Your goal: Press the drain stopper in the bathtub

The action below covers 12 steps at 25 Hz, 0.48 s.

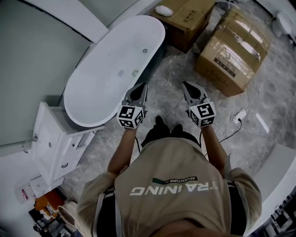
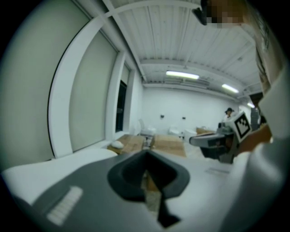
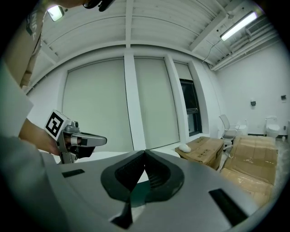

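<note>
A white oval bathtub is seen at the upper left of the head view, standing on the grey marbled floor. Nothing is seen lying in it. Two cardboard boxes are set beyond its far end, and a small white rounded object lies on the nearer one. A white cabinet stands against the tub's near end.

The left hand-held gripper is held just beside the tub's rim and the right hand-held gripper over the floor, the two well apart. Both are closed – the jaws of each meet at the tips, with nothing gripped between them.

The drain stopper – a small round fitting – sits on the tub's bottom toward the far end, well clear of both.
</note>
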### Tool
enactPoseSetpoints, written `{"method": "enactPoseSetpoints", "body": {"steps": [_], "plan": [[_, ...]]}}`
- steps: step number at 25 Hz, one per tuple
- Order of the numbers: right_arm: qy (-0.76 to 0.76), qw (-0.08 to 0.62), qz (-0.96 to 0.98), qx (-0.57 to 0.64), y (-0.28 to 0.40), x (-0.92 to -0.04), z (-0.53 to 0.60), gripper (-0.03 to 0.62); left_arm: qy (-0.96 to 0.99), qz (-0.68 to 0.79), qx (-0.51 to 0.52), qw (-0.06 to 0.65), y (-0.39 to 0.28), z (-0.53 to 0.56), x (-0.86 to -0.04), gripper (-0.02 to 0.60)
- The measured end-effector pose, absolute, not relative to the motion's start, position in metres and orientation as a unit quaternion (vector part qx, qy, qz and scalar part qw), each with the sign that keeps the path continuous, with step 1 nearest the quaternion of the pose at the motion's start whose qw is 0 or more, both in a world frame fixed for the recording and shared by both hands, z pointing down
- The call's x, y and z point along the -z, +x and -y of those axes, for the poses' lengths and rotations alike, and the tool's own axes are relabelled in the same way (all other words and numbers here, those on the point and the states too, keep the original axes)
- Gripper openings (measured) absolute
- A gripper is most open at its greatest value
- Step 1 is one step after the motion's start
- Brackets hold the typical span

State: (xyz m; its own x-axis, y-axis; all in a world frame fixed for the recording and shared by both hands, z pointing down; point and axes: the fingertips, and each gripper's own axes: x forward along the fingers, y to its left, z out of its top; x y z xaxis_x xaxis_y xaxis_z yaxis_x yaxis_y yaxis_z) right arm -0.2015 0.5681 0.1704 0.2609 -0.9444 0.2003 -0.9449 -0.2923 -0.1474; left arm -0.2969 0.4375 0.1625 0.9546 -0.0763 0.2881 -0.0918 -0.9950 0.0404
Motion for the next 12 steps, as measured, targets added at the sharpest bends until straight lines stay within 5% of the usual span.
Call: {"method": "enactPoseSetpoints", "body": {"steps": [12], "plan": [[0.818, 0.027, 0.561, -0.122, -0.114, -0.159, -0.480, 0.012, 0.992, -0.006, -0.126, 0.013, -0.200, -0.343, -0.165, 0.002]]}}
